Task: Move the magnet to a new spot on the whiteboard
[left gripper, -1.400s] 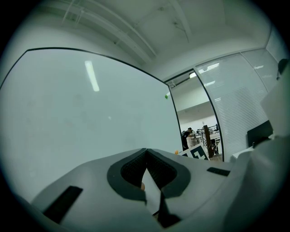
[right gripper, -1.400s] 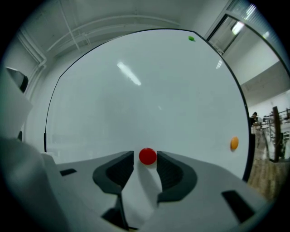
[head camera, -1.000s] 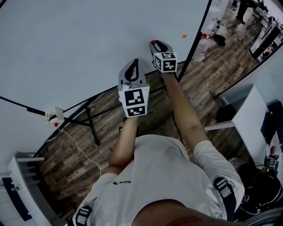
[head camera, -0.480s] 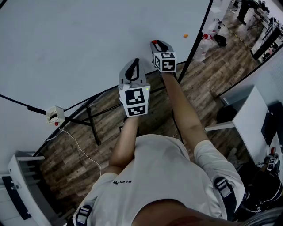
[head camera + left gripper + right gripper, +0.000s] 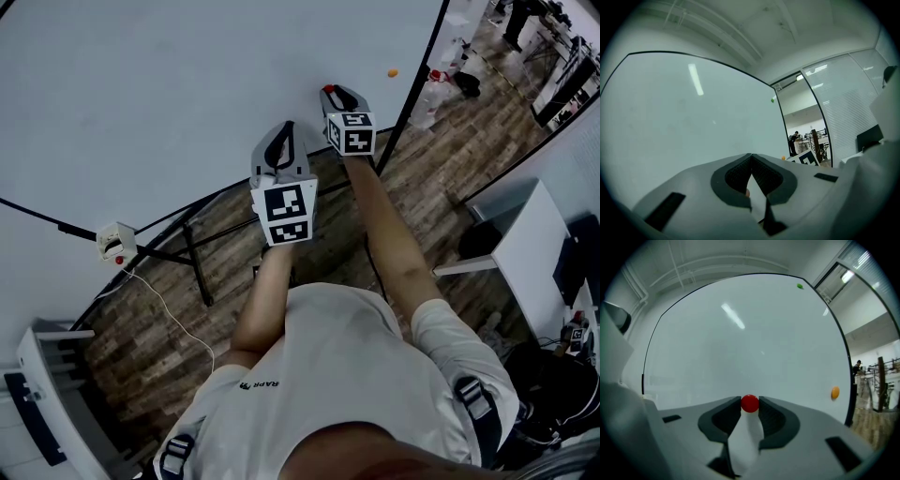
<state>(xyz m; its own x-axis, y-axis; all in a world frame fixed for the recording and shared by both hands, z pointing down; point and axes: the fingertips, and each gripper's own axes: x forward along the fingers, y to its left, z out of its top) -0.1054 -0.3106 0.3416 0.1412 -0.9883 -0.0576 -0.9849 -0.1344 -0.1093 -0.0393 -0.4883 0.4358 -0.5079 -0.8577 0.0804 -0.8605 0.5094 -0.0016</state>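
Okay, right gripper (image 5: 336, 94) first. In the right gripper view its jaws have just been closing. They now stand a little apart with the red magnet (image 5: 750, 403) between their tips, and both pads touch its sides, so I log that as a pinch. The magnet is round and glossy and sits right at the ends of the jaws, not deep between them. Behind it is the whiteboard (image 5: 740, 333); I cannot tell whether the magnet rests on the board face or is just off it. In the head view this gripper is held level with its nose at the board, close to the board's lower edge and toward its right side. A red spot shows at the tip.

Left gripper (image 5: 284, 131): jaws pressed together, tips meeting in a point in the left gripper view (there is a small pale-orange speck low in the gap, which I can't identify). It sits just beside the right one, on its left and a bit nearer to me, and also points toward the board.

Also on the board is an orange magnet (image 5: 835, 392) near the black right frame, well apart from the red one. A green magnet (image 5: 800, 286) sits high up by the top right corner.

Below the board is the wooden floor (image 5: 159, 328). A small white box (image 5: 114, 246) with a red spot hangs on a cable at the left. A white table (image 5: 525, 244) stands at the right.
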